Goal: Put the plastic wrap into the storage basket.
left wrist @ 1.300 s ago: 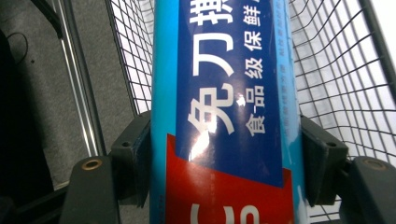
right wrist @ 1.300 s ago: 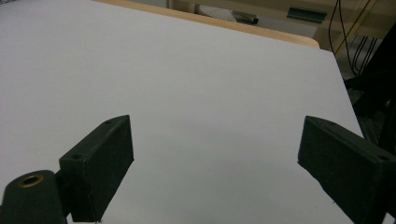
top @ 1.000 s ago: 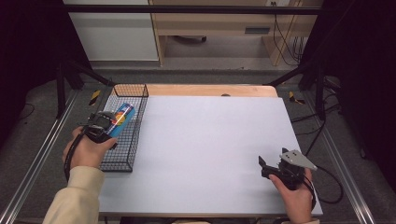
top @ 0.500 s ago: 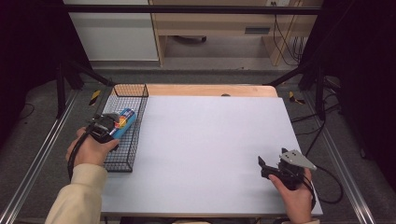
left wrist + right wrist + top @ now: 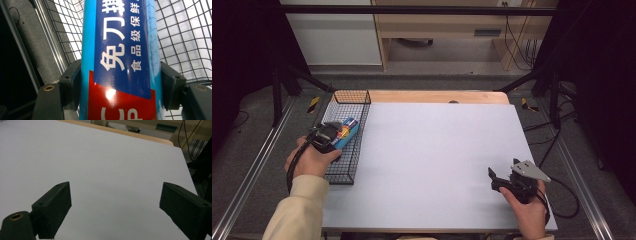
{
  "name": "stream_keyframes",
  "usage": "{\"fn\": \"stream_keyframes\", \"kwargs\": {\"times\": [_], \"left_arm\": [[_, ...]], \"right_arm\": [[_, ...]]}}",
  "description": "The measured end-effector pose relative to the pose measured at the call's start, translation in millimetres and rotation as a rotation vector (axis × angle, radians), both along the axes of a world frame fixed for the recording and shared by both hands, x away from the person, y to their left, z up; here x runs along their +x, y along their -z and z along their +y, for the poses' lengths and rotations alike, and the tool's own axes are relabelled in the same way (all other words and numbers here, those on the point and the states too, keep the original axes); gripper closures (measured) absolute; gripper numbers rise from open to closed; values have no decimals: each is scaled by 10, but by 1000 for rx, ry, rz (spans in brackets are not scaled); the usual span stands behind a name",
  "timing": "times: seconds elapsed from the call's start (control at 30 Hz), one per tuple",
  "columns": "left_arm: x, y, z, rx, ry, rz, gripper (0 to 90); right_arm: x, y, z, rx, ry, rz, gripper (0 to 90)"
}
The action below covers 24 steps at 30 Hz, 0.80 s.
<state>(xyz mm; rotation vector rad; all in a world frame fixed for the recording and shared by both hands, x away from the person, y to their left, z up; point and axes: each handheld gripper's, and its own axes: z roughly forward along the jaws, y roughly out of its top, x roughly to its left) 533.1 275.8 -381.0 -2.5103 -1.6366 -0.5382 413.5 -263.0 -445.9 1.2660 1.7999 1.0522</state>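
A long blue box (image 5: pixel 347 132) with white characters and a red band, also seen close as the box (image 5: pixel 120 60), is clamped between the two black jaws of my left gripper (image 5: pixel 337 137). It hangs over the black wire basket (image 5: pixel 343 172) at the table's left edge. In the left gripper view the gripper (image 5: pixel 121 82) presses the box from both sides, with the basket mesh (image 5: pixel 180 37) behind. My right gripper (image 5: pixel 492 179) rests near the table's front right corner, jaws wide apart with nothing between them; up close this gripper (image 5: pixel 115 205) faces bare white tabletop.
The white table top (image 5: pixel 437 160) spreads between the two hands. A wooden strip (image 5: pixel 437 96) runs along its far edge. Metal rails (image 5: pixel 257 170) flank the table, and cables (image 5: pixel 562 200) trail off the right side.
My left hand has drawn the blue box slightly back toward the person and lower over the basket. The right gripper has stayed where it was.
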Motion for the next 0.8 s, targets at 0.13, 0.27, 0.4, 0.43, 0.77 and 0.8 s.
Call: {"fn": "stream_keyframes", "kwargs": {"times": [0.13,0.27,0.4,0.43,0.77,0.8], "left_arm": [[2,6,-1,10,8,-7,317],[2,11,-3,15,14,-9,316],[0,9,-7,22,18,-6,310],[-5,6,-9,18,21,-15,310],[-231,-157,-70,-3,61,-157,145],[-262,-190,-82,-8,68,-179,145]], "right_arm": [[0,1,2,-1,-1,2,107],[-1,2,6,-2,-2,3,106],[1,3,7,-3,-5,5,105],[1,3,7,-3,-5,5,105],[0,5,7,-6,-7,6,105],[1,6,8,-8,-7,7,104]]}}
